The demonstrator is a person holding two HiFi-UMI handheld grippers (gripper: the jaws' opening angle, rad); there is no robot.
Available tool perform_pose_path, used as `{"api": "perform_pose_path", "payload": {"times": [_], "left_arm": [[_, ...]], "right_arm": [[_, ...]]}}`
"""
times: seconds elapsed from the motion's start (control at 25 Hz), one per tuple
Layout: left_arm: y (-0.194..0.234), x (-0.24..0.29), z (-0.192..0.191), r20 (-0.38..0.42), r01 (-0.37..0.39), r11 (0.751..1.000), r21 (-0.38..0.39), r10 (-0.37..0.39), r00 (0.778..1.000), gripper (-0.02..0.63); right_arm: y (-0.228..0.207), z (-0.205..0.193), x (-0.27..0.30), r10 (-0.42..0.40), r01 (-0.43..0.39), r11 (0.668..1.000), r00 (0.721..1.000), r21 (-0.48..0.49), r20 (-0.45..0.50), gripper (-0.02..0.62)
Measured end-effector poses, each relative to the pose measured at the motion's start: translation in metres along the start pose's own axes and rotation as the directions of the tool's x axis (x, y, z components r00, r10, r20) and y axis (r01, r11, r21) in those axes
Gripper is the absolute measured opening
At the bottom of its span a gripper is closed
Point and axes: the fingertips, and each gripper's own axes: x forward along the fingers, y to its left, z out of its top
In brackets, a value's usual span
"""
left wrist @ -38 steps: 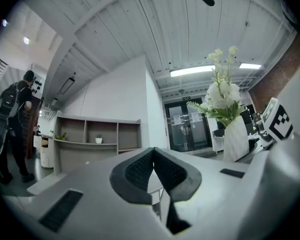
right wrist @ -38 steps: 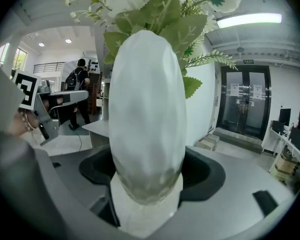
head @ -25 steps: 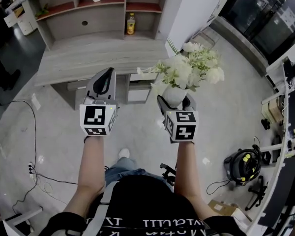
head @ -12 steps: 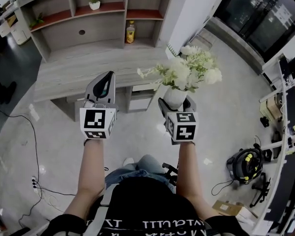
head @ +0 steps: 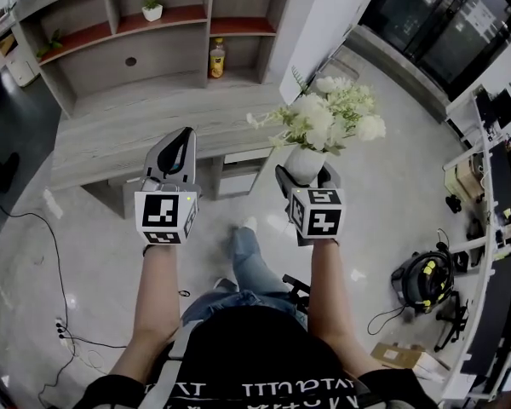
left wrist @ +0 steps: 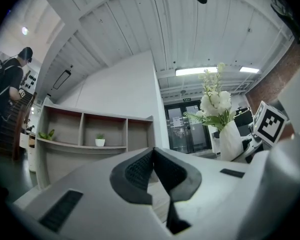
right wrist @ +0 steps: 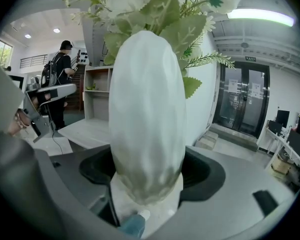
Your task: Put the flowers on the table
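Short of the grey wooden tabletop point(head: 136, 126), carry the white ceramic flower vase point(head: 299, 161) upright in the clamping right gripper point(head: 305, 175); the left gripper point(head: 180, 140) is closed and empty.

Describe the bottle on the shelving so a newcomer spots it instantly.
Find the wooden shelf unit behind the long table. In its right-hand lower bay stands the bottle: yellowish, alone there, unlike the small white-potted plant one shelf up.

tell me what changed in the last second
The person's leg swung forward in a step, bringing the table closer. Nothing was taken hold of or let go: the right gripper stays clamped on the vase of flowers, and the left gripper stays shut and empty.
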Motion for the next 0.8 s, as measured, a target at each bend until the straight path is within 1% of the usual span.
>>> {"api": "perform_pose_path", "payload": {"times": [0.16,0.24,0.48,0.8], "left_arm": [[-0.001,0.009,-0.005,0.009,-0.017,1.0,-0.003,0.017,1.0,0.011],[0.004,0.022,-0.006,0.008,-0.023,1.0,0.0,0.023,1.0,0.011],[0.015,0.071,-0.018,-0.013,-0.041,0.999,0.006,0.041,0.999,0.011],[0.027,0.156,-0.039,-0.05,-0.02,1.0,0.013,0.021,0.999,0.011]], "right_arm": [[-0.007,-0.002,0.014,0.011,-0.011,1.0,1.0,-0.006,0.008,0.385],[-0.012,0.004,0.027,0.016,-0.016,1.0,1.0,-0.007,0.008,0.385],[-0.031,0.02,0.076,0.069,-0.068,0.997,0.998,-0.025,0.015,0.385],[-0.061,0.047,0.16,0.093,-0.093,0.996,0.995,0.01,0.023,0.385]]}}
